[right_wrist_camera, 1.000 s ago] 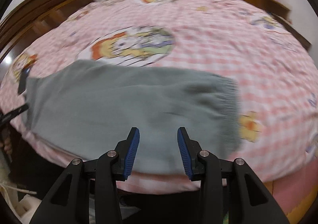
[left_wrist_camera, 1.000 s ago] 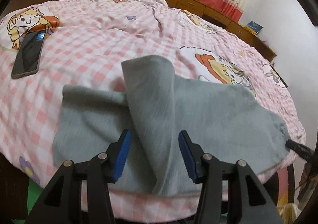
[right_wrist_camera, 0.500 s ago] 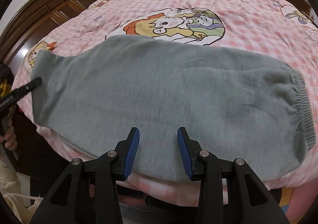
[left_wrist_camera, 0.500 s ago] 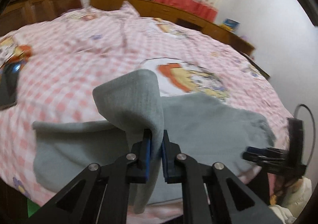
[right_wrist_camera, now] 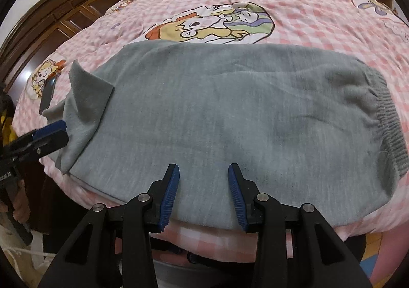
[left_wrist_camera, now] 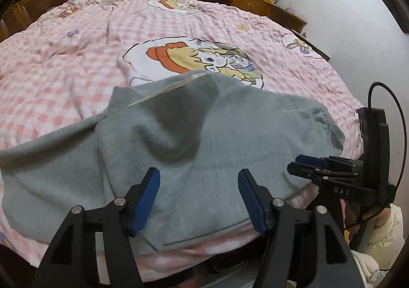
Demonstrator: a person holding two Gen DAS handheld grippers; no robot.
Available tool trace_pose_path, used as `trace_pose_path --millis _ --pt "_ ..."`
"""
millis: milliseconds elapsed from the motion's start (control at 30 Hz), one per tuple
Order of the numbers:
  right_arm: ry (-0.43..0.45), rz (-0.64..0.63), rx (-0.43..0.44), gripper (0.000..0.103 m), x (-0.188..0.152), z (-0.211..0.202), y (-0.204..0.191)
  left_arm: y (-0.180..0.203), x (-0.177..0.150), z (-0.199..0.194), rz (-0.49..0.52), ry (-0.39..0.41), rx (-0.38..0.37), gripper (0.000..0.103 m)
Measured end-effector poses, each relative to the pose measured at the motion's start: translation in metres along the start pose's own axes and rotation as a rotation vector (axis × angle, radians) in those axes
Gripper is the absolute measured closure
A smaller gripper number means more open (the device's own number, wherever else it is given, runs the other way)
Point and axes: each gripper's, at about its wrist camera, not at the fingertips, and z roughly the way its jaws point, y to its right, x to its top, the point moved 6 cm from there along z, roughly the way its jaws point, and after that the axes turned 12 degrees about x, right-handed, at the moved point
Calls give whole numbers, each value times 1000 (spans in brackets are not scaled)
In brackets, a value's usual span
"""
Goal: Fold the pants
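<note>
Left wrist view: left gripper (left_wrist_camera: 199,192) – jaws spread wide, nothing between the blue pads, hanging over the near part of the pants (left_wrist_camera: 230,139).
Pants: grey, lying across the near edge of the bed (left_wrist_camera: 76,58); a raised, blurred fold of cloth stands up in the middle, ribbed waistband at the right end.
Right gripper (left_wrist_camera: 304,164): seen side-on at the right, just beside the waistband end – whether its jaws are apart cannot be told here.

Right wrist view: right gripper (right_wrist_camera: 203,188) – jaws apart, empty, over the near edge of the pants (right_wrist_camera: 217,114).
Pants: spread flat along the bed's (right_wrist_camera: 319,19) near edge, waistband right, a flap turned over at the left end.
Left gripper (right_wrist_camera: 55,132): at that flap, touching or nearly so.
Phone (right_wrist_camera: 47,95): on the bed beyond the left end.
</note>
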Motion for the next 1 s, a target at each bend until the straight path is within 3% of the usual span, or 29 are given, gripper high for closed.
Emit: trace_pose_path --millis 233,367,433,533,600,667,833,1000 --pt "1 -10 -2 63 -2 4 2 -34 10 -15 -51 90 124 33" --pt "4 -12 2 62 -3 5 3 -56 11 -6 -89 86 180 32" --pt "6 -15 3 62 -3 6 3 -62 11 0 -115 75 181 32" --pt "8 -23 1 61 -4 7 3 -61 11 8 -148 55 101 35" --pt "9 -24 -1 61 -4 8 2 -56 12 15 -143 44 86 39" --pt "9 -24 -1 61 -5 8 3 -54 13 20 -133 41 104 40" --pt "9 -31 -3 61 -4 8 3 -55 16 35 -110 59 254 40" --pt "12 -44 -12 60 -5 10 3 -60 12 42 -146 55 253 40"
